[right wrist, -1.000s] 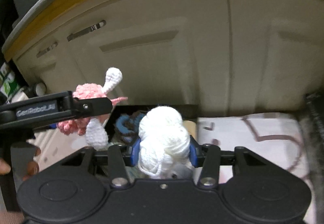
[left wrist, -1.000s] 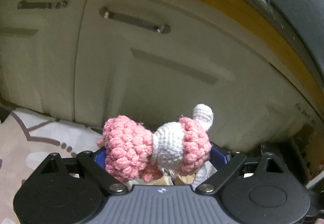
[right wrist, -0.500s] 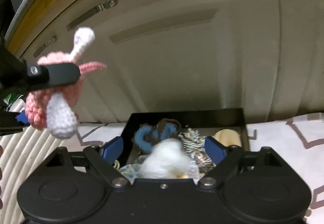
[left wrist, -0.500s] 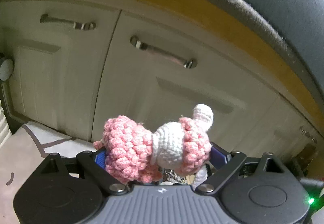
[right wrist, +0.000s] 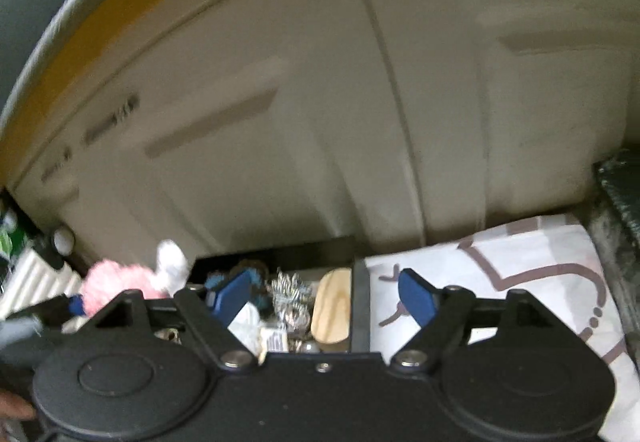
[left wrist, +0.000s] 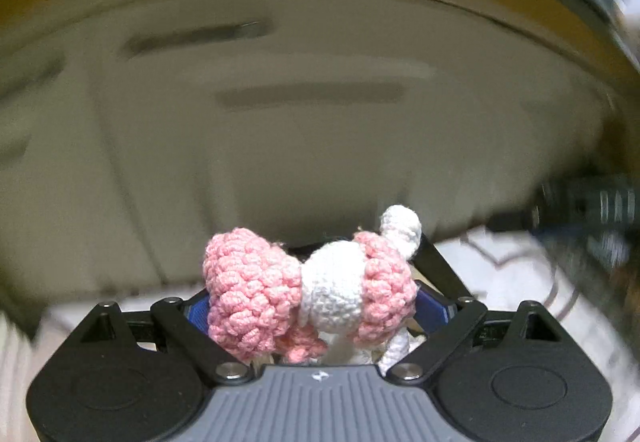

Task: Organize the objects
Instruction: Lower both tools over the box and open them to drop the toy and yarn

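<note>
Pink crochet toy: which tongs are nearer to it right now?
Left. The left tongs are shut on the pink crochet toy. The right tongs are open and empty above the black box; the toy sits off to their left.

Crochet toy (left wrist: 312, 290): knobbly pink and white yarn, matt. Gripper pads (right wrist: 416, 296): smooth blue plastic. Black tray (right wrist: 358, 306): matt; it holds a smooth pale wooden block (right wrist: 331, 312) and shiny crinkled foil (right wrist: 290, 296). Cabinet doors (right wrist: 400, 102): smooth, matt cream. Printed cloth (right wrist: 520, 274): soft.
</note>
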